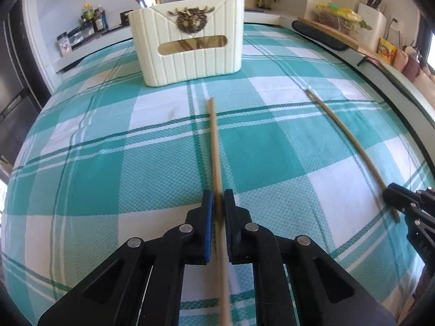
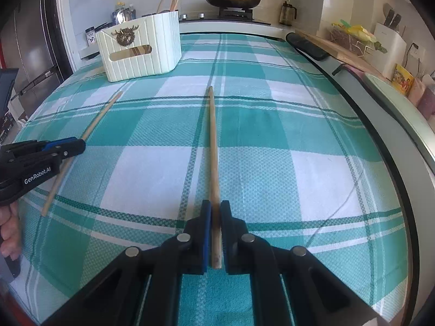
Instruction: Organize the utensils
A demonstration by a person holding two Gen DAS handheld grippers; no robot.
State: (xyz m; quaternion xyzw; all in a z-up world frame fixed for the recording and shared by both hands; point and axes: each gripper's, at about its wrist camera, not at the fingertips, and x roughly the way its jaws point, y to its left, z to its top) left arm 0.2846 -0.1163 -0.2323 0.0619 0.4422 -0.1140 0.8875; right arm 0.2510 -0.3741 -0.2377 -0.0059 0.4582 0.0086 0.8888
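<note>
The surface [image 1: 299, 141], under a teal-and-white checked cloth, fills both views. The cream utensil caddy [image 1: 187, 40] stands at its far side and serves as the landmark; spoons and wooden sticks already stand in it.

Two loose chopsticks lie on the cloth on the near side of the caddy, each pointing roughly toward it and well apart from it. The left chopstick [image 1: 214, 141] lies straight out from the caddy's front. The right chopstick [image 2: 212, 146] lies farther to the caddy's right, its far tip near a dark green line in the check.

The left gripper [image 1: 218, 203] is closed on the near part of the left chopstick, blue pads pressing both sides, with a long tail running back between the fingers. The right gripper [image 2: 214, 217] is likewise clamped on the right chopstick, but close to its near end, which sits just inside the pads.

Likely risks: each stick is held far from its middle, so on lifting the long far end may droop or swivel in the pads. The right hold is so near the end that the stick could slip out. A swinging tip may snag the cloth or strike the caddy's rim instead of dropping in.

Both grippers tilt steeply down toward the cloth, side by side, both aimed toward the caddy. A person's hand [image 2: 9, 228] grips the left handle.
</note>
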